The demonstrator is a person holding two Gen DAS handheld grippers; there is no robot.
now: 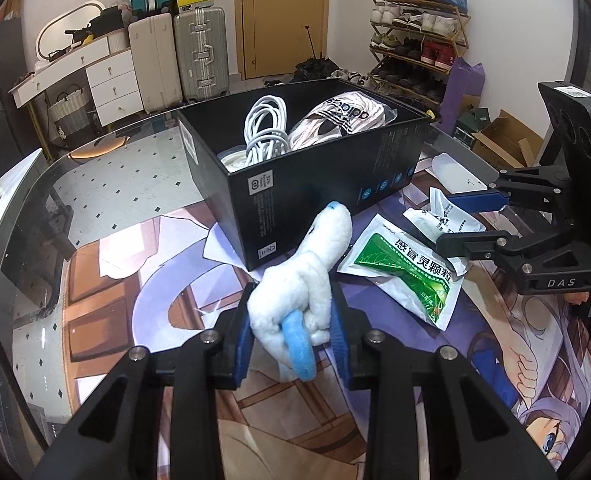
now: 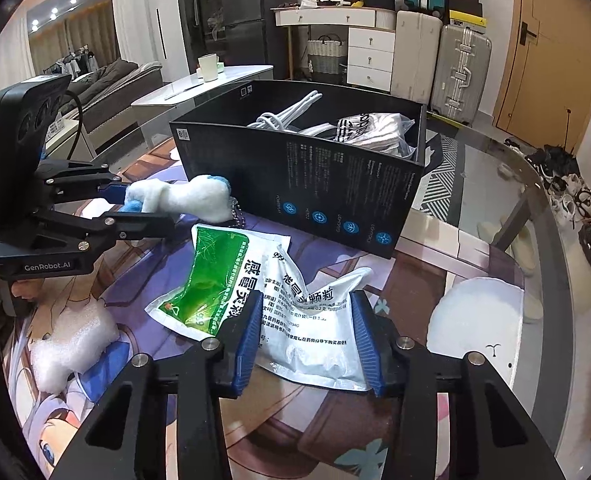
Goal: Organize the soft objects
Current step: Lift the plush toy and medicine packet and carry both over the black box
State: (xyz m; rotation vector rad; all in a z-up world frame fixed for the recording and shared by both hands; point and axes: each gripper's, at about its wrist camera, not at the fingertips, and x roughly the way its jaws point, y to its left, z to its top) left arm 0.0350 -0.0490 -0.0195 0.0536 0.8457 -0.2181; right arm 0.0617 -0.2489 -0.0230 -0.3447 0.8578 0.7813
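Observation:
My left gripper point(image 1: 293, 320) is shut on a white plush toy point(image 1: 311, 264) with blue trim, which sticks up between the blue pads just in front of the black box point(image 1: 307, 184). The right wrist view shows the same plush toy point(image 2: 187, 196) in the left gripper point(image 2: 143, 208), with a bead chain hanging from it. My right gripper point(image 2: 307, 340) is shut on a crumpled white medicine sachet point(image 2: 311, 316). A green and white sachet point(image 2: 203, 276) lies flat beside it on the mat. The box point(image 2: 303, 176) holds a coiled white cable point(image 1: 265, 128) and a bagged striped item point(image 1: 343, 118).
A printed mat point(image 1: 255, 420) covers the glass table. On it lie a white foam piece point(image 2: 71, 344) at the left and a round white cushion point(image 2: 475, 316) at the right. Suitcases point(image 1: 199, 56), a drawer unit and a shoe rack point(image 1: 415, 32) stand beyond the table.

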